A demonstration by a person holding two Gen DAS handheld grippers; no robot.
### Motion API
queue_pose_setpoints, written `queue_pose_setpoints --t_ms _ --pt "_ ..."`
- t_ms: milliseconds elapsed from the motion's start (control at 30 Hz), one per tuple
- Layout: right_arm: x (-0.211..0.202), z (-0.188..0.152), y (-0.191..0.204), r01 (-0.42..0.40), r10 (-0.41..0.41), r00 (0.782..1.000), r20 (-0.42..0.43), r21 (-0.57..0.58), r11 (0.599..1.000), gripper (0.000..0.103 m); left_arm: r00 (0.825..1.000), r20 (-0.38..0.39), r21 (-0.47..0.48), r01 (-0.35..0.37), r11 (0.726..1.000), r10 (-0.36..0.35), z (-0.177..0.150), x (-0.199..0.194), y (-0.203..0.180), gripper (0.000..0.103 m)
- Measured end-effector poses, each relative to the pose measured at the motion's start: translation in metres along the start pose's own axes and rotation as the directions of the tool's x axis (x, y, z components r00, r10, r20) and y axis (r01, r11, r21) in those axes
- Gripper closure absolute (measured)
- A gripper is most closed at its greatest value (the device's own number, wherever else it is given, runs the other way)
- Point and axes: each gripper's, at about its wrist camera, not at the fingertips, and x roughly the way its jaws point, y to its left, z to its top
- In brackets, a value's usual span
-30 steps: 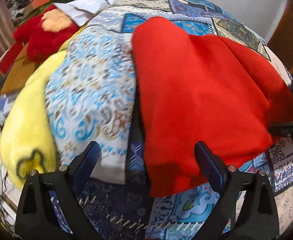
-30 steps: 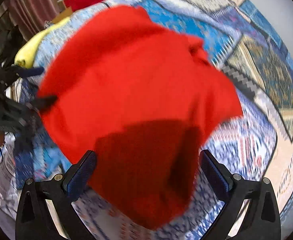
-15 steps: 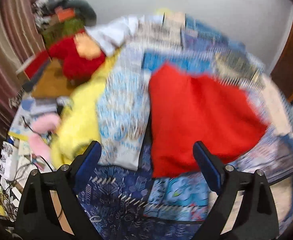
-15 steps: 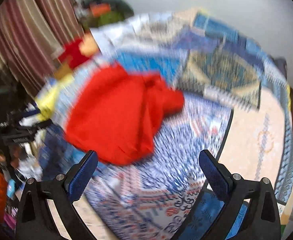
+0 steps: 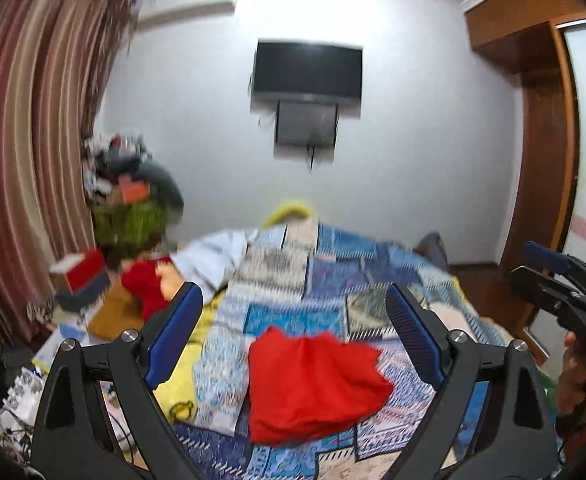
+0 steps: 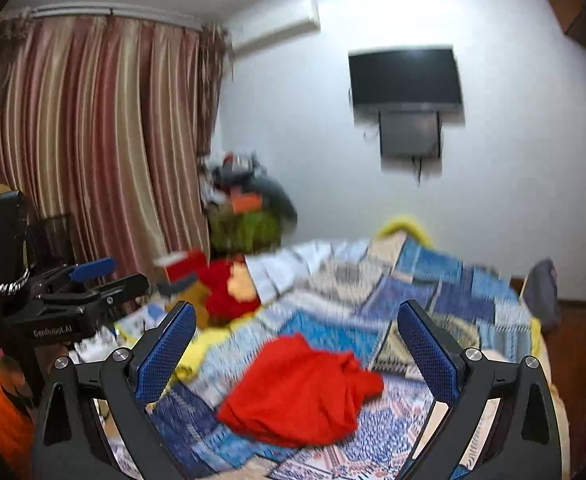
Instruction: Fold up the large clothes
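Bed w/ blue patchwork quilt fills the near ground in both views; yellow cloth lies along its left side, a blue-white printed cloth beside that. Further back on the left: red plush, red-and-white box, a heap of stuff on a green-covered stand. Striped curtain on left wall, wall-mounted TV on far white wall, wooden wardrobe at right.

Left gripper: jaws wide, nothing between them, held above the bed. Right gripper: jaws also wide, empty. Each gripper shows at the edge of the other's view, a hand gripping the right one.

Red garment lies on the quilt, near the bed's front edge, beyond and below both sets of jaws, apart from them; seen framed between the blue pads. It's folded into a compact rough rectangle, plain bright red, far right corner bunched & rumpled. Frames are motion-blurred, so finer folds can't be made out.
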Motion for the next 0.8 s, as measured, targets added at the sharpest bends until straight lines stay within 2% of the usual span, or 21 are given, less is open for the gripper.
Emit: queue_pose_setpoints --t_ms 100,200,433,800 --pt "-0.021 -0.001 0.010 0.015 -0.015 0.999 0.050 0.001 1.000 0.002 0.999 0.045 -0.001 -0.012 1.000 0.012 0.002 -0.021 -0.010 0.009" --pt "-0.036 -0.008 0.020 0.055 -0.055 0.996 0.065 0.003 0.998 0.002 0.998 0.067 -0.001 -0.021 1.000 0.021 -0.001 -0.033 -0.016 0.009" --pt "-0.036 -0.031 0.035 0.135 -0.134 0.991 0.016 -0.032 0.990 0.001 0.999 0.034 0.005 -0.017 1.000 0.017 -0.019 -0.036 -0.024 0.006" --pt "-0.026 -0.044 0.035 0.134 -0.134 0.991 -0.025 -0.019 0.991 0.000 0.999 0.019 0.000 -0.033 0.999 0.033 -0.027 -0.033 -0.022 0.002"
